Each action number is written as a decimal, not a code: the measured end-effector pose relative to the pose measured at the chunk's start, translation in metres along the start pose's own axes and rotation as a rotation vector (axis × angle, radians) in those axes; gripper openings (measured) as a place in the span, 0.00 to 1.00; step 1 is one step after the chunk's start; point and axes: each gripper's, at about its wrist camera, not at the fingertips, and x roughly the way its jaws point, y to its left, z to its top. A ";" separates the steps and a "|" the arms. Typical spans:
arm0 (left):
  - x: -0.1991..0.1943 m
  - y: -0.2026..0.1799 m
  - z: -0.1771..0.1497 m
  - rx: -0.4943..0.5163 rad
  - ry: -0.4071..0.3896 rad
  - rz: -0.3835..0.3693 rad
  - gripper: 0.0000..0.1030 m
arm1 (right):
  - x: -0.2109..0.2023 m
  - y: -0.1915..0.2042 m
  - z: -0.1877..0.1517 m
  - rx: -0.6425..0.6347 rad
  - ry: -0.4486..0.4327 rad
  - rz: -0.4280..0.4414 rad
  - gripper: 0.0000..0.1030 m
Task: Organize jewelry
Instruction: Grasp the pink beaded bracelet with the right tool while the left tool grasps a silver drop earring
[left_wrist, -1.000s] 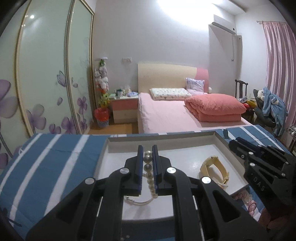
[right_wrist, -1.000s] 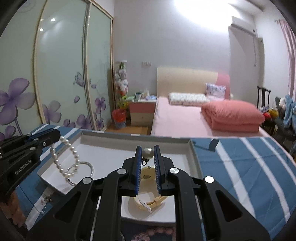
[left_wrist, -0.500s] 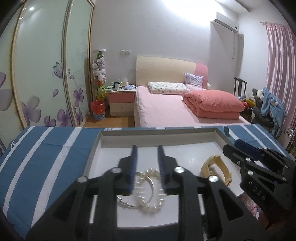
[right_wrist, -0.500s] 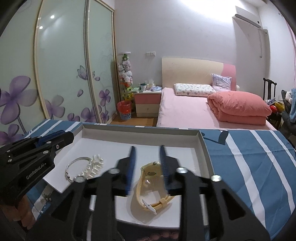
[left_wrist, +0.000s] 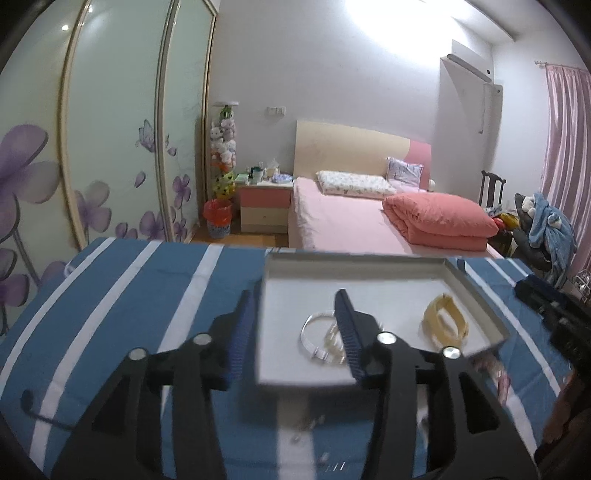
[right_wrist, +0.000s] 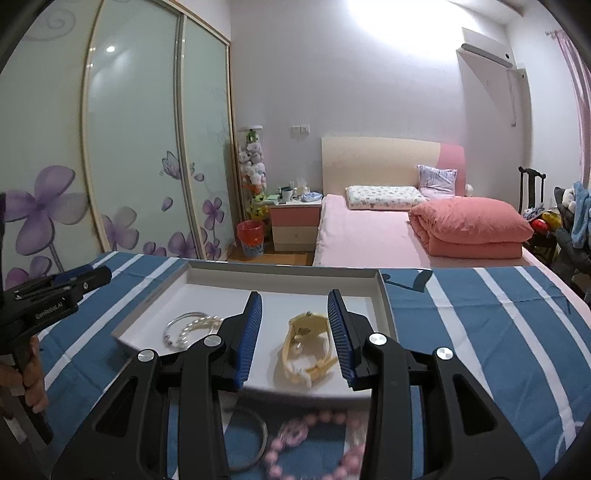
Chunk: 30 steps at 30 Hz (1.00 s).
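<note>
Lying nearest the right wrist camera, on the blue-and-white striped cloth of the bench (right_wrist: 491, 332), are a pink bead bracelet (right_wrist: 314, 439) and a plain metal bangle (right_wrist: 255, 439), both outside the tray and blurred. The right tool (right_wrist: 295, 325) stands just above them with its jaws apart and nothing clamped; the cream wristwatch (right_wrist: 306, 343) lies loose on the tray floor, seen through the gap between the blue pads. The left tool (left_wrist: 295, 325) has its jaws opening and grips nothing; its right finger overlaps the view of a silver bangle (left_wrist: 314, 332) and a pearl bracelet (left_wrist: 334, 338), which lie together in the left half of the shallow white tray (right_wrist: 280, 275). The watch occupies the right half, well apart from that pair. A hand (right_wrist: 31, 373) at the left edge of the right view holds the left tool's handle. Beyond the bench: a pink bed (right_wrist: 369, 236) with a folded salmon quilt (right_wrist: 472, 229), a nightstand (right_wrist: 295, 225) and wardrobe doors with purple flowers (right_wrist: 129, 147).
</note>
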 end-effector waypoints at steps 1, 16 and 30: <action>-0.003 0.004 -0.004 0.000 0.019 -0.007 0.47 | -0.006 0.001 -0.002 0.004 0.001 0.003 0.37; 0.036 -0.007 -0.062 0.093 0.341 -0.075 0.44 | -0.044 -0.008 -0.036 0.087 0.032 -0.006 0.38; 0.054 -0.020 -0.067 0.148 0.396 -0.021 0.13 | -0.045 -0.027 -0.050 0.133 0.056 -0.029 0.38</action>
